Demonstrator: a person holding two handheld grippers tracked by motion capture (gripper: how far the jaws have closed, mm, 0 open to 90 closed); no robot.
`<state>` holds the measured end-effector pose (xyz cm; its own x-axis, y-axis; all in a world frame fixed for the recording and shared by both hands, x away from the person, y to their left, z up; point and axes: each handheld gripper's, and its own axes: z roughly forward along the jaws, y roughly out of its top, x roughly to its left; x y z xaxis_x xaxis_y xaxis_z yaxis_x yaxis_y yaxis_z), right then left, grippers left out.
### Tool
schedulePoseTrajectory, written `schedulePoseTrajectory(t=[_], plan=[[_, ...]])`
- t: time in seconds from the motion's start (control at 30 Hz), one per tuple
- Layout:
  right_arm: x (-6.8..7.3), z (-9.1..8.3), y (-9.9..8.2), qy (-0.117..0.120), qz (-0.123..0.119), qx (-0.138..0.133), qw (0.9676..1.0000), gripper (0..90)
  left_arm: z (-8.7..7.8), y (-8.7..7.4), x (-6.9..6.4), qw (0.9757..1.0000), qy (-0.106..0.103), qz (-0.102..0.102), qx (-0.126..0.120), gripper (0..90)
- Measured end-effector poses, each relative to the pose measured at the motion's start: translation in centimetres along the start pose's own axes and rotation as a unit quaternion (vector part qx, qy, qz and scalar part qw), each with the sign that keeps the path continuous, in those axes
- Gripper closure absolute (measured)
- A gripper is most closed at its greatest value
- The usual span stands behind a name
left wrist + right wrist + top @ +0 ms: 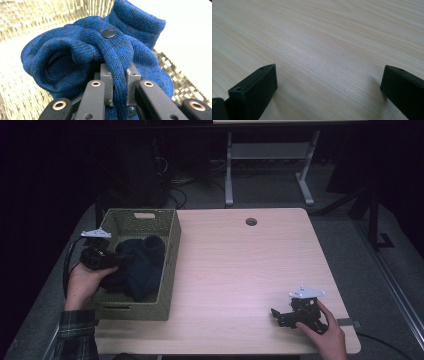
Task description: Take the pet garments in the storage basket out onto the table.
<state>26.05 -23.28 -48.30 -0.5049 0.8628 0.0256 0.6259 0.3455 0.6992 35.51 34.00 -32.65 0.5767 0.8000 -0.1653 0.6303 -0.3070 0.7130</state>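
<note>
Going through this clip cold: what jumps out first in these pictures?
The blue knitted garment draws the eye: the left gripper is shut on a strip of it beside a dark snap button, inside the woven green basket at the table's left edge. Far off at the table's near right corner, the right gripper rests on bare wood with its jaws wide open.
</note>
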Motion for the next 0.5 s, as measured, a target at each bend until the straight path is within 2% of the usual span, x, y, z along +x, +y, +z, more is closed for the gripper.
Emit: schedulePoseTrajectory(t=[0.13,0.23,0.37,0.5], plan=[[0.0,0.0,0.0,0.002,-0.002,0.000,1.0000,0.4,-1.0,0.7,0.0,0.9997,0.005,-0.003,-0.023,80.7],[0.0,0.1,0.1,0.003,-0.004,0.000,1.0000,0.4,-1.8,1.3,0.1,0.9991,-0.004,-0.003,-0.042,80.7],[0.0,0.1,0.1,0.006,-0.003,0.002,1.0000,0.4,-2.5,2.0,0.2,0.9983,-0.008,-0.007,-0.058,80.7],[0.0,0.1,0.1,0.006,-0.003,0.002,1.0000,0.5,-3.1,2.9,0.2,0.9978,-0.014,-0.002,-0.065,80.7]])
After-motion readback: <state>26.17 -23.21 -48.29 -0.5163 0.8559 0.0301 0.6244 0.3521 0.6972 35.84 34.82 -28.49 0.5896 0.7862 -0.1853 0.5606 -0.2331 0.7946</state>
